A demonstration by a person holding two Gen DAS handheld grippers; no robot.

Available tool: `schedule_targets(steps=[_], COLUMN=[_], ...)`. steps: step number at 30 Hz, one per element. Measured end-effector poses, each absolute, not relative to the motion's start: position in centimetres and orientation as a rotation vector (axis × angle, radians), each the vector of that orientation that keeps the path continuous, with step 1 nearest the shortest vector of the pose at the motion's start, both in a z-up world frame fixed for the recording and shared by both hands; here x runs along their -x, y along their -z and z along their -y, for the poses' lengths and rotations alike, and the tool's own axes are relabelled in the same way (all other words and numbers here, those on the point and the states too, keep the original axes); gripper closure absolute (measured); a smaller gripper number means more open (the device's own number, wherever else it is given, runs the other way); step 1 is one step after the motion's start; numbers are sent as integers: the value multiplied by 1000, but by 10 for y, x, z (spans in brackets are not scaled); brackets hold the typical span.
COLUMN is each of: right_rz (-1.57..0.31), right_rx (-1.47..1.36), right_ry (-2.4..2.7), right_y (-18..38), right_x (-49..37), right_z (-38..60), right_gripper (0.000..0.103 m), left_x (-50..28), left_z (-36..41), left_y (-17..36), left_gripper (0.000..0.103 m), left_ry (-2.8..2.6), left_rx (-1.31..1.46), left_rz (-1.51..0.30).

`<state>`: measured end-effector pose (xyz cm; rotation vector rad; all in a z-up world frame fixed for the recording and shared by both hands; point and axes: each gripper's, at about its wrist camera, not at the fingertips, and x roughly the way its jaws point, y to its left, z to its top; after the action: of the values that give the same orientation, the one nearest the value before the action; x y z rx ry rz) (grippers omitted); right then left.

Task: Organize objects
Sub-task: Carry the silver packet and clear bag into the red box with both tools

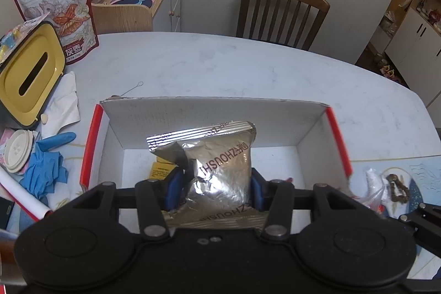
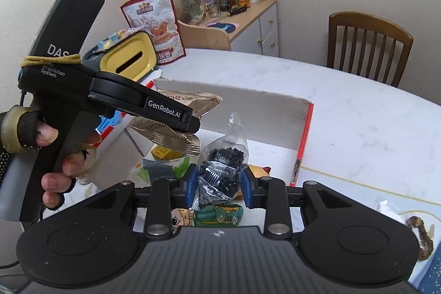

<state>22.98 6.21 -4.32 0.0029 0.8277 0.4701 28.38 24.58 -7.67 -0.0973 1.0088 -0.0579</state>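
A crinkled silver foil packet (image 1: pixel 220 172), printed with dark lettering and ribbed along its sealed ends, was clamped between the blue pads of the left claw (image 1: pixel 216 188) and held above the open white cardboard box (image 1: pixel 209 115) with red edges. A clear plastic bag of small black pieces (image 2: pixel 222 170) was gripped in the right claw (image 2: pixel 220 183), also over the box. The box was seen on a pale marbled tabletop (image 1: pixel 248 68), with a yellow tissue box (image 1: pixel 30 73) and a red-bordered snack pouch (image 1: pixel 59 10) beyond its left corner, blue gloves (image 1: pixel 44 170) beside its left wall, and a wooden chair (image 1: pixel 281 10) behind it against a white wall. A gloved hand (image 2: pixel 59 156) was seen on the left claw's handle.
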Motion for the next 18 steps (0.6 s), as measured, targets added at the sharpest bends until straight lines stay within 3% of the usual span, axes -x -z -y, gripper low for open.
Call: schedule_targets(steps=[18], right_rz=[-925], right_rx=[69], right_ry=[-425], right_y=[88], right_x=[-258], right_z=[-93], right_gripper=[71], left_x=[-318], left_z=[-246], left_y=[122], left_gripper=[55], left_ry=[94], left_rx=[33], left_rz=[-1070])
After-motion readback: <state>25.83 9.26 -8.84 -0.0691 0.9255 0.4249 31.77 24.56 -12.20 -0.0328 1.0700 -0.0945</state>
